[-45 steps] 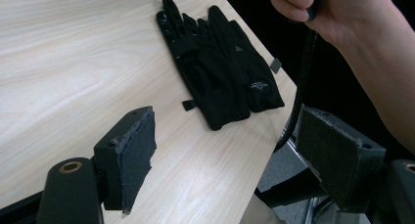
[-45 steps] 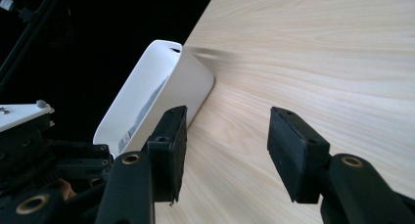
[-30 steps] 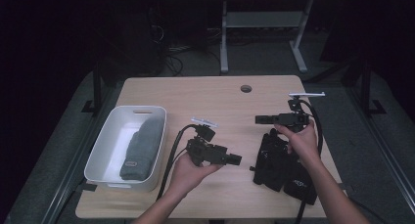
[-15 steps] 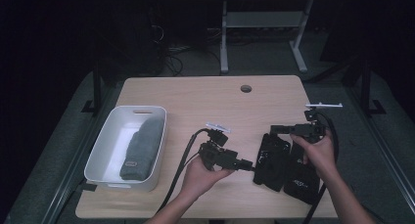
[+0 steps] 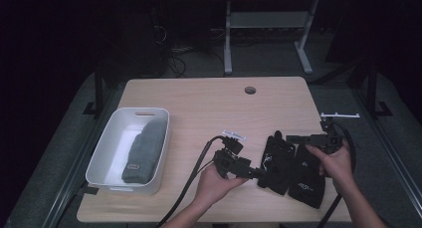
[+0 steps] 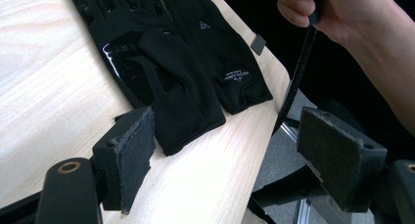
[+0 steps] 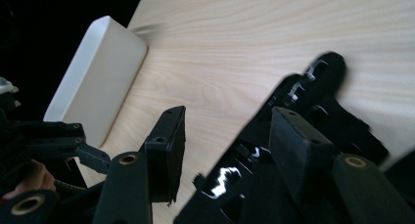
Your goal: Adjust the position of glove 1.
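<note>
Black fabric gloves (image 5: 291,168), a flat pair at the worktop's (image 5: 209,103) 4 o'clock corner, both tools closing in.
Left tool (image 5: 259,173) sits at the pair's 9 o'clock, jaws wide apart and empty, tips just beside the near glove's cuff edge (image 6: 188,136). Right tool (image 5: 291,137) hangs over the finger end at 12 o'clock, jaws parted, nothing held. Long axis of the gloves runs roughly 11 to 5 o'clock. Left looks nearer to a grab. Cloth is thin, limp and matte with glossy printed patches (image 7: 222,177); expect it to drape. White plastic bin (image 5: 99,158) with a grey folded cloth (image 5: 144,151) sits well apart at 9 o'clock.
</note>
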The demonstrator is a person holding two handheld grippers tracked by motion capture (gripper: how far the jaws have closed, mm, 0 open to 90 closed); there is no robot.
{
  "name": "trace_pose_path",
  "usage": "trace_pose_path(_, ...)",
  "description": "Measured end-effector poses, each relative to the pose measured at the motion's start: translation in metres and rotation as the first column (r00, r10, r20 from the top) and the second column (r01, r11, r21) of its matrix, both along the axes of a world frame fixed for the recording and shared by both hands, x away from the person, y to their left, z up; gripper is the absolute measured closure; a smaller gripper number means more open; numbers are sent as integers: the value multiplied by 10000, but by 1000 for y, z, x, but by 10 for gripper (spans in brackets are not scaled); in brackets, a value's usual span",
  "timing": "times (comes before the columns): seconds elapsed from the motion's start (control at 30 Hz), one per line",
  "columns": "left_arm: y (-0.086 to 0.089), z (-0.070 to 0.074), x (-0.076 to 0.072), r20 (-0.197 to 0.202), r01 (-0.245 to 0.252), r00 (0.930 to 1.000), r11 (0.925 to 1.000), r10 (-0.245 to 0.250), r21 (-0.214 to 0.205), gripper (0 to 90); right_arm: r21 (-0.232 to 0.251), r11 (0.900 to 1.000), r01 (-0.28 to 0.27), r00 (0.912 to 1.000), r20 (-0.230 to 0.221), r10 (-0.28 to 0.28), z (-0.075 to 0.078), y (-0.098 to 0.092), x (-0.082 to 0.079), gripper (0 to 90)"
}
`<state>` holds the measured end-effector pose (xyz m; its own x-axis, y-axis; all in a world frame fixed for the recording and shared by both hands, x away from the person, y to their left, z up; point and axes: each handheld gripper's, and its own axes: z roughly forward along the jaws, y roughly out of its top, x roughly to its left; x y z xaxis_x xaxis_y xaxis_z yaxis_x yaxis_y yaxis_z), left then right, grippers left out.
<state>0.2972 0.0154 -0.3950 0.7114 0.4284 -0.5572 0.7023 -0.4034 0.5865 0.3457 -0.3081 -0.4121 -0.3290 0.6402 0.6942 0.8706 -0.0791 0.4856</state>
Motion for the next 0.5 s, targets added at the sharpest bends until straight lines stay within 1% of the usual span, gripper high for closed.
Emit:
trace_pose_path(0.2, -4, -3, -1, 5, 29, 10000, 9999, -29, 142, 219, -133, 9998, 159, 9999, -33, -159, -6, -10, -6, 469)
trace_pose_path(0.27, -7, -5, -1, -1, -7, 10000, 9999, 7, 138, 218, -232, 9995, 234, 9997, -23, -235, -9, -16, -10, 464)
trace_pose_path(0.37, -8, -6, -2, 2, 37, 10000, 9998, -37, 172, 218, -329, 9991, 262, 9996, -45, -264, -11, -19, -13, 462)
trace_pose_path(0.5, -11, -9, -2, -36, 85, 10000, 9998, -84, 192, 215, -578, 9978, 321, 9995, -15, -322, -16, -25, -20, 458)
